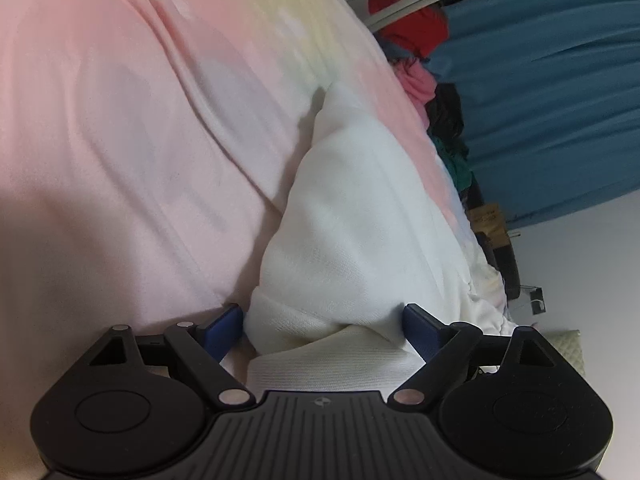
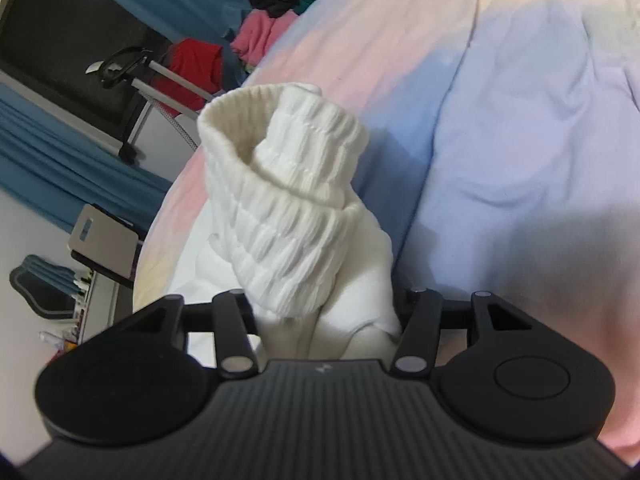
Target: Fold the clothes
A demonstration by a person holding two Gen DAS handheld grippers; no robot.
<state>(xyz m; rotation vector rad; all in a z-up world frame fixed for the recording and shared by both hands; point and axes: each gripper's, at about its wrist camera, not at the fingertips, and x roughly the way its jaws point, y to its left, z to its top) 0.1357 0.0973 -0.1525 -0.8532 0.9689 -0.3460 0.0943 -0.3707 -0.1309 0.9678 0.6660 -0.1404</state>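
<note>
A white knit sweater (image 1: 360, 220) lies bunched on the pink bedspread (image 1: 120, 140). My left gripper (image 1: 322, 326) is shut on a thick fold of it, and the blue pads (image 1: 222, 330) press into both sides of the bundle. In the right wrist view a ribbed cuff (image 2: 288, 184) of the same sweater sticks up just ahead of the camera. My right gripper (image 2: 326, 312) holds the cloth below that cuff. The fabric hides its fingertips.
The pastel bedspread (image 2: 520, 120) fills most of both views. A pile of red, pink, black and green clothes (image 1: 420, 76) lies along the bed's far edge. Behind it hang blue curtains (image 1: 540, 80). A metal stand (image 2: 160, 80) and a desk (image 2: 104, 248) are beside the bed.
</note>
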